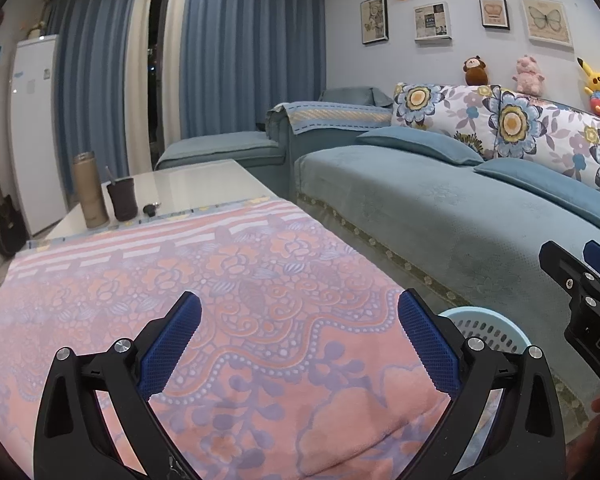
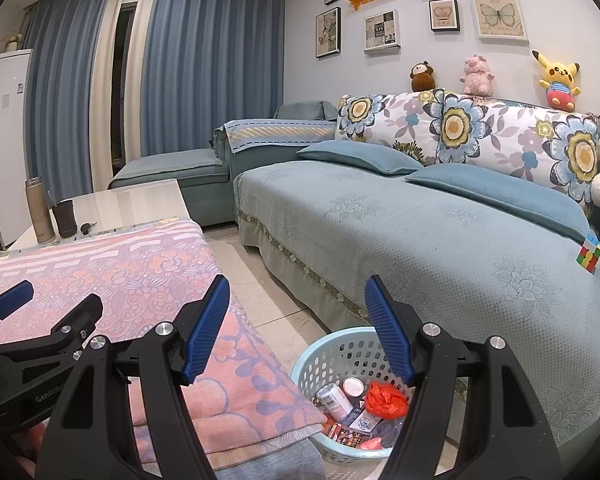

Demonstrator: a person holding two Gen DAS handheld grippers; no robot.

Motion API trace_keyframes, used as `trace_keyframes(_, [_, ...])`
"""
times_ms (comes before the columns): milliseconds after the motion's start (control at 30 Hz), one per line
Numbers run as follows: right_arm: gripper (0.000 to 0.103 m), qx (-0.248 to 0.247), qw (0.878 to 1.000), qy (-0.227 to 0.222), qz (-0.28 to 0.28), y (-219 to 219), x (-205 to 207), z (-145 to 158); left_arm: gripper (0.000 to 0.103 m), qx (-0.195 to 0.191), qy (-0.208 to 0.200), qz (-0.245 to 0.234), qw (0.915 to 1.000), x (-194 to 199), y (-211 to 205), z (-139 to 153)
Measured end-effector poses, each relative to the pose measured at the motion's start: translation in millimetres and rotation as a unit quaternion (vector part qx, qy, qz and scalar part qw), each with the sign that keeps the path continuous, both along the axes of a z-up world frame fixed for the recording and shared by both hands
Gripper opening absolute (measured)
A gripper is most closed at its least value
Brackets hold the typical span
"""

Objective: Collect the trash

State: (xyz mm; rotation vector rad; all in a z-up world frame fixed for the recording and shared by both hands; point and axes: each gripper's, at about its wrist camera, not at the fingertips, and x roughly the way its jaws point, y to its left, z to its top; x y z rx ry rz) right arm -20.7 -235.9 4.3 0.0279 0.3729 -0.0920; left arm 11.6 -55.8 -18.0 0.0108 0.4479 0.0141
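A light blue perforated basket (image 2: 340, 350) stands on the floor between the table and the sofa. It holds trash: a can (image 2: 334, 400), a crumpled red bag (image 2: 386, 398), a small round lid (image 2: 353, 387) and packets (image 2: 350, 434). My right gripper (image 2: 298, 298) is open and empty above the basket. My left gripper (image 1: 300, 312) is open and empty over the pink patterned cloth (image 1: 204, 288) on the table. The basket's rim (image 1: 484, 316) shows behind the left gripper's right finger. The left gripper also shows in the right wrist view (image 2: 48, 304).
A tan thermos (image 1: 90, 190), a dark cup (image 1: 122, 198) and keys (image 1: 151, 209) stand on the white table's far end (image 1: 188, 184). A blue sofa (image 2: 420, 232) with cushions lies to the right, with a puzzle cube (image 2: 589, 254) on it. A white cabinet (image 1: 34, 128) is at far left.
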Motion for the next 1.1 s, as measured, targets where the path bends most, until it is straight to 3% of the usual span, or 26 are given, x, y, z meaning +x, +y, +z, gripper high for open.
trace_keyframes(800, [0.066,0.001,1.0,0.002,0.0,-0.9,-0.1,-1.3,0.096,-0.011,0.009,0.019,0.9997,0.3,4.9,1.2])
trace_keyframes(1100, [0.066,0.002,1.0,0.003,0.0,-0.4,-0.3,-3.1,0.096,0.005,0.004,0.026,0.9996,-2.4,-0.9,3.5])
